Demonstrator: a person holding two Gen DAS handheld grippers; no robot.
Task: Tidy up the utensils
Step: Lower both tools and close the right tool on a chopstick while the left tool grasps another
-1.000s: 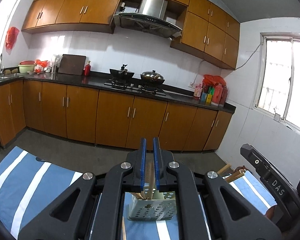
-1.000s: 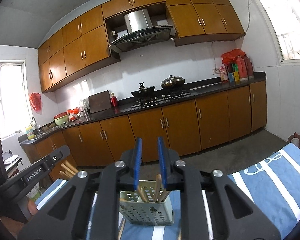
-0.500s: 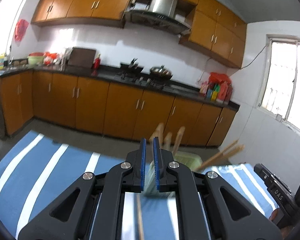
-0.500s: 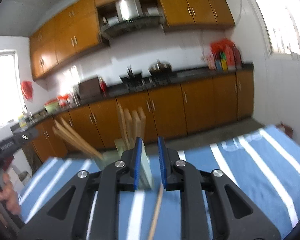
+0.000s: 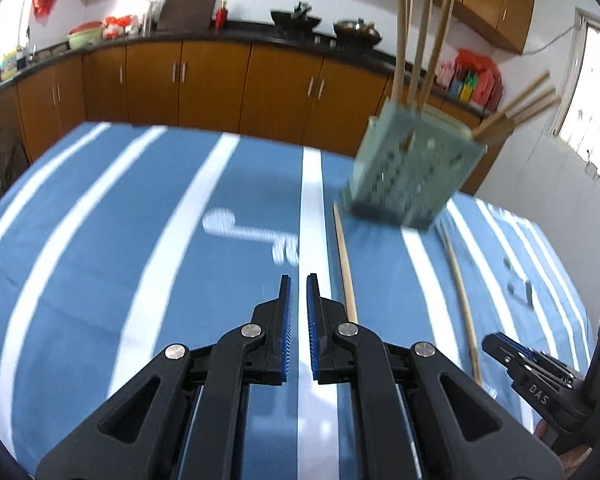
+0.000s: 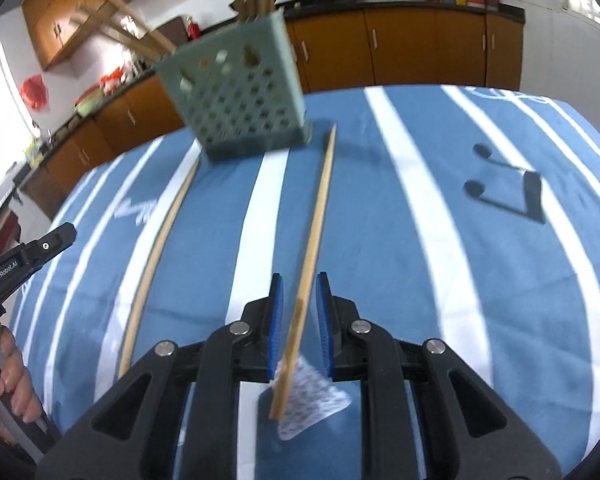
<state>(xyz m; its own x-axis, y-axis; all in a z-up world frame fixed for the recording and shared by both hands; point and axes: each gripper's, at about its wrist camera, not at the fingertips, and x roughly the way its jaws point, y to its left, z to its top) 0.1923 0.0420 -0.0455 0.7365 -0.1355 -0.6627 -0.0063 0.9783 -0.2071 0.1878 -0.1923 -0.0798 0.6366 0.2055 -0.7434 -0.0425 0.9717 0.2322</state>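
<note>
Nearest in the left wrist view, the left gripper tilts down over the blue, white-striped tablecloth, its blue-padded jaws almost pressed together with nothing between them. Just to its right lies 1 loose wooden chopstick, thin end toward the holder. In the right wrist view the right gripper also tilts down. Its jaws stand a little apart on either side of a 2nd chopstick, the pads clear of it; whether they reach the stick's level cannot be told. That stick's thick end lies over a white patterned patch. At the left edge of this view a hand wraps the left gripper's handle.

Further out, beyond both sticks' thin ends, a pale green perforated utensil holder stands on the cloth, blurred. Several chopsticks stand upright in it, and thicker wooden handles lean out over its rim. Behind run wooden kitchen cabinets under a dark countertop with a wok.
</note>
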